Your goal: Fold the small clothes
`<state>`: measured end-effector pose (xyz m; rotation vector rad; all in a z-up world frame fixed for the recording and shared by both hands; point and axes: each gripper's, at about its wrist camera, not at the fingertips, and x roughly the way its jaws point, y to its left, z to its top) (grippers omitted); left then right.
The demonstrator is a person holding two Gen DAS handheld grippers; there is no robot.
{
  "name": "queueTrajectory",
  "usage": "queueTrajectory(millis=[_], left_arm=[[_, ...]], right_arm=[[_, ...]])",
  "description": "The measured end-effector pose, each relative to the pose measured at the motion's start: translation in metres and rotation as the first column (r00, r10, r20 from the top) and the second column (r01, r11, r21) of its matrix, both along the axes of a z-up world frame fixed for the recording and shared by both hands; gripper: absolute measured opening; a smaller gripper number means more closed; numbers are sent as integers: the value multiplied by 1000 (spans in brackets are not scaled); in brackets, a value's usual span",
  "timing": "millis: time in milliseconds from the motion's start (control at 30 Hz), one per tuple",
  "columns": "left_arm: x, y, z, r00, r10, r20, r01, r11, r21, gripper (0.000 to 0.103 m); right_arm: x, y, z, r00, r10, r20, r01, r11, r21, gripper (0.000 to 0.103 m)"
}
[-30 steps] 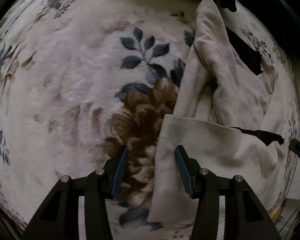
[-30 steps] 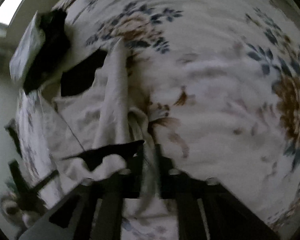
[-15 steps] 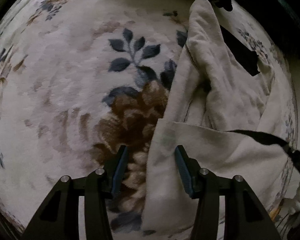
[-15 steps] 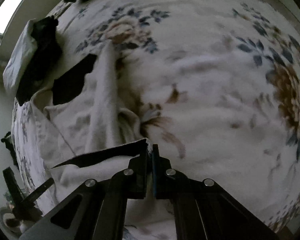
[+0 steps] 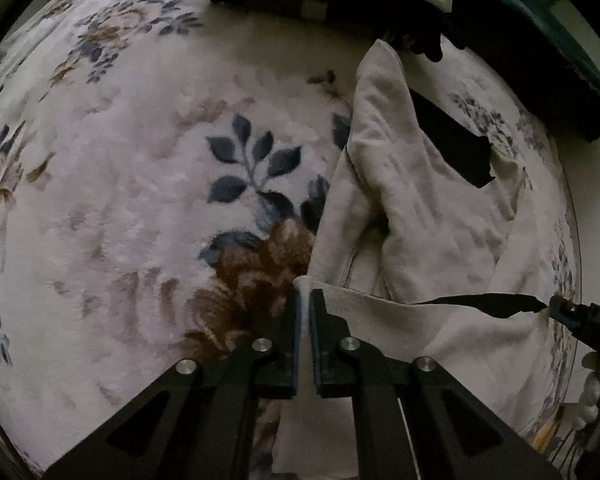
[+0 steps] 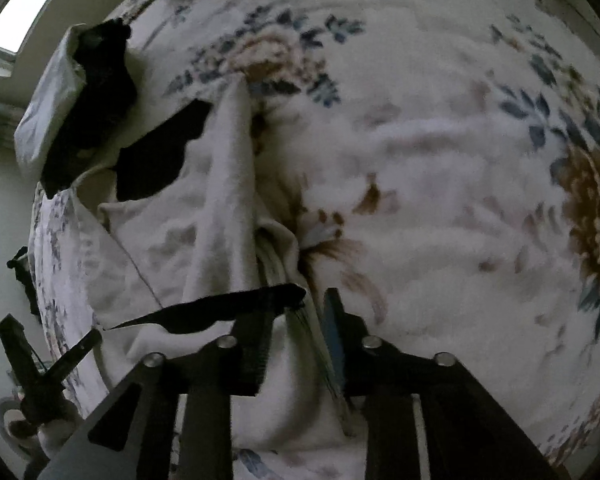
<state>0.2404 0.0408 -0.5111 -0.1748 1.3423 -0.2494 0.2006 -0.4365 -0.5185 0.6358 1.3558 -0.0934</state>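
Fingers of the left gripper pinch the cream garment's corner, while the right gripper's gape around its hem on the floral blanket.

Hardly any writing shows in either view. In the left wrist view, at the right edge of the frame, the other gripper carries a few small pale characters on its black body, but they are too small and blurred to read with any confidence. The pale tag on the dark garment at the top of the frame looks blank, and the right wrist view shows no readable text, label, brand or number anywhere.
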Motion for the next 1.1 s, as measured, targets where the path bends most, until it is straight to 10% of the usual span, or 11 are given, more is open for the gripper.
queueTrajectory(millis=[167,267,433,633,800,1100], left_arm=[[1,2,-1,1000,19,0,-19,1000,4,3],[-3,8,2,1000,28,9,-28,1000,-6,3],[-2,14,-10,999,46,-9,-46,999,-8,3],[11,21,-10,988,97,-118,-106,992,-65,8],[39,19,29,993,103,-52,-108,987,-119,43],[147,-74,30,976,-217,34,214,974,68,55]], right_arm=[[9,12,-23,992,75,-102,-73,997,22,36],[4,12,-23,997,46,-60,-44,998,36,3],[-2,7,-4,999,0,32,1,1000,-24,3],[4,1,-34,994,-11,-105,17,998,56,4],[20,-15,-8,996,-64,-66,71,991,114,56],[146,-15,3,997,38,-63,-38,999,15,62]])
